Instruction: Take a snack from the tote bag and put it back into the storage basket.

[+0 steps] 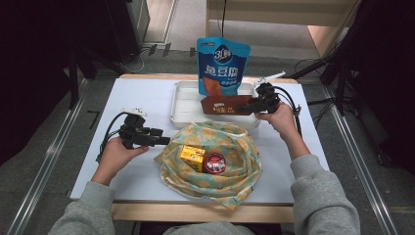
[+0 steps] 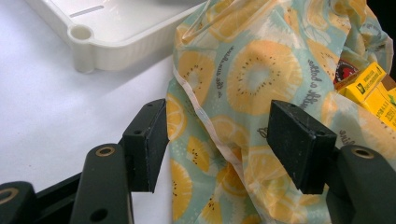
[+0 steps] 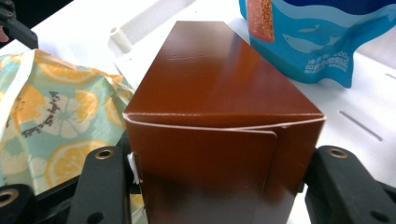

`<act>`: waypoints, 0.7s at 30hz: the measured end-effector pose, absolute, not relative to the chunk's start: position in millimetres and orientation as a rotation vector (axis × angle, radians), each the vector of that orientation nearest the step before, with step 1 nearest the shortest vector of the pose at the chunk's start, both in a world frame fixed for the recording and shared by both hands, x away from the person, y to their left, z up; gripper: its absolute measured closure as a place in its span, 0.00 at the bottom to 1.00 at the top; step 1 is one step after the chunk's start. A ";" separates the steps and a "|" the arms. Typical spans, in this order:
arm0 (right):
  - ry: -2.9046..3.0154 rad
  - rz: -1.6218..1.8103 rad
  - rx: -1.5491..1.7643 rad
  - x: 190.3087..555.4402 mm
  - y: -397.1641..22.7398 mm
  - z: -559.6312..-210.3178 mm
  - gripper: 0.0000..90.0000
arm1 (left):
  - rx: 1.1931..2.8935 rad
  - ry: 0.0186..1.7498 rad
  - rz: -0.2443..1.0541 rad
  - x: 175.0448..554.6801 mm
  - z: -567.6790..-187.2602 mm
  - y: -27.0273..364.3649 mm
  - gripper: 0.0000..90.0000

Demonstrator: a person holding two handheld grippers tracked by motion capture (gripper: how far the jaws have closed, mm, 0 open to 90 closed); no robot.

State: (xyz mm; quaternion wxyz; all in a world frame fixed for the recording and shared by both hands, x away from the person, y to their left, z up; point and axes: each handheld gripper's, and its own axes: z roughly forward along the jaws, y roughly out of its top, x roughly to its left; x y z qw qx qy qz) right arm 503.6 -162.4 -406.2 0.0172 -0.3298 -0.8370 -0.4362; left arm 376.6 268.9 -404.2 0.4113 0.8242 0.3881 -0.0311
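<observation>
My right gripper [image 1: 255, 105] is shut on a long brown carton [image 1: 226, 104], held level over the front part of the white tray [image 1: 182, 93]. In the right gripper view the brown carton [image 3: 219, 116] sits wedged between the two jaws, its end flap toward the camera. My left gripper [image 1: 164, 141] stands open at the left edge of the citrus-print cloth bag [image 1: 235, 169]. Its jaws straddle the bag's hem [image 2: 205, 116] without pressing on it. A yellow box [image 1: 192, 157] and a round red-rimmed tin [image 1: 215, 163] lie in the bag's mouth.
A blue snack pouch [image 1: 223, 66] stands upright at the back of the tray. The white table mat [image 1: 132, 166] has bare room left of the bag. Dark stands and cables flank the table on both sides.
</observation>
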 end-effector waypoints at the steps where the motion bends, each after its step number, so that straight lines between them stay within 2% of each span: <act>1: -2.593 -1.354 -1.033 504.4 -161.6 -407.4 0.50 | 2.074 0.976 -0.077 376.5 -404.2 269.0 0.43; 21: -2.645 -1.277 -1.020 508.8 -149.1 -425.5 0.49 | 2.073 0.975 -0.078 376.5 -404.2 269.5 0.43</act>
